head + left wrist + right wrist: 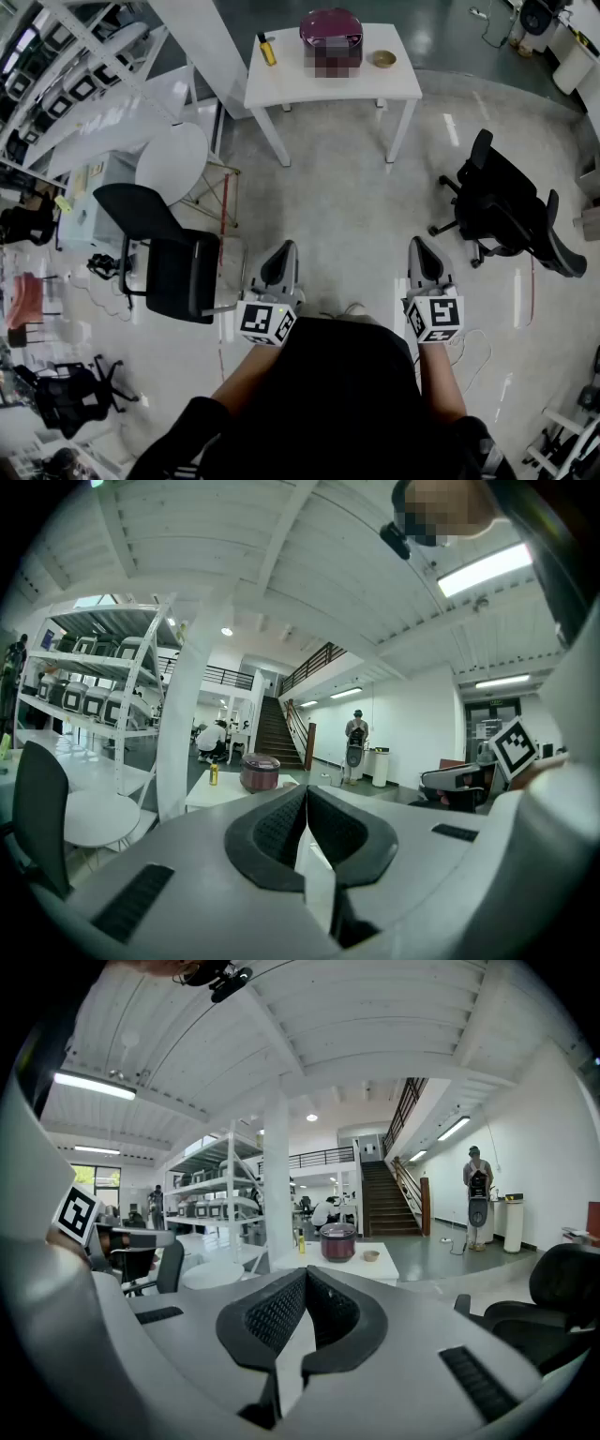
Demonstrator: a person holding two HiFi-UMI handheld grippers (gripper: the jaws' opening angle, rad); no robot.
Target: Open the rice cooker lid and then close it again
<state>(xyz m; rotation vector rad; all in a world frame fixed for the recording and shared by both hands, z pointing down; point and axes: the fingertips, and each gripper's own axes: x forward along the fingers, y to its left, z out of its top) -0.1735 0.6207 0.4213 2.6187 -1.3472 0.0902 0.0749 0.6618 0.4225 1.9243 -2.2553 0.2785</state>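
The left tongs [280,255] and right tongs [424,253] are hanging closed, empty, well apart from the rice cooker [331,28] on the surface [291,86]; approaching squarely first seems wise.

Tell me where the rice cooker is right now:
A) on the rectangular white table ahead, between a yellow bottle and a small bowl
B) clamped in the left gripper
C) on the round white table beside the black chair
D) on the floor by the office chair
A: the rice cooker stands on the rectangular white table, with the yellow bottle on one side and the small bowl on the other.
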